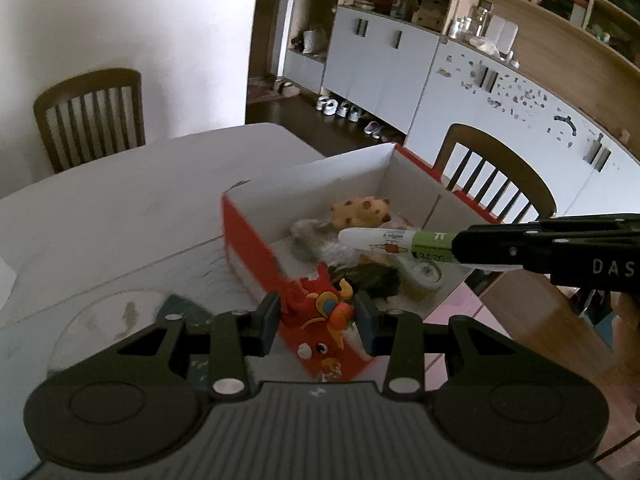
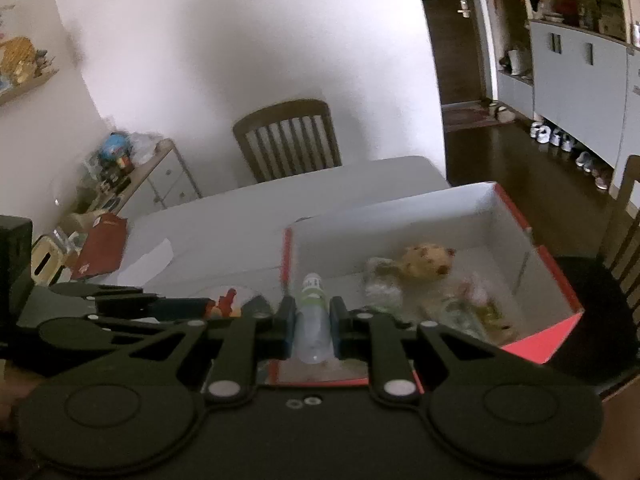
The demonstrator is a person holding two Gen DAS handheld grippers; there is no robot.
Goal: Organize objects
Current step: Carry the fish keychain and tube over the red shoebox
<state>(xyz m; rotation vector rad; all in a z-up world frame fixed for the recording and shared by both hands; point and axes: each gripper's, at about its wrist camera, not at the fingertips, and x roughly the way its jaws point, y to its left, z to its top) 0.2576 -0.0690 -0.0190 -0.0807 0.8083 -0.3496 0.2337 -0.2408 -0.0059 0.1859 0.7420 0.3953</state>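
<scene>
My left gripper (image 1: 316, 320) is shut on a red plush dragon toy (image 1: 320, 312) and holds it over the near corner of the red-and-white cardboard box (image 1: 244, 236). My right gripper (image 2: 311, 326) is shut on a small clear bottle (image 2: 312, 320) with a green label, held over the box's near edge (image 2: 532, 344). In the left wrist view the bottle (image 1: 384, 240) sticks out over the box from the right gripper (image 1: 452, 246). In the box lie a spotted yellow plush (image 1: 362, 210), a grey fluffy item (image 1: 308, 236) and a dark item (image 1: 372, 280).
The box sits on a white table (image 1: 120, 208) near its right edge. Wooden chairs stand at the far end (image 1: 90, 114) and to the right (image 1: 496, 172). A white paper (image 2: 154, 256) and a red booklet (image 2: 102, 246) lie at the left. Cabinets line the far wall.
</scene>
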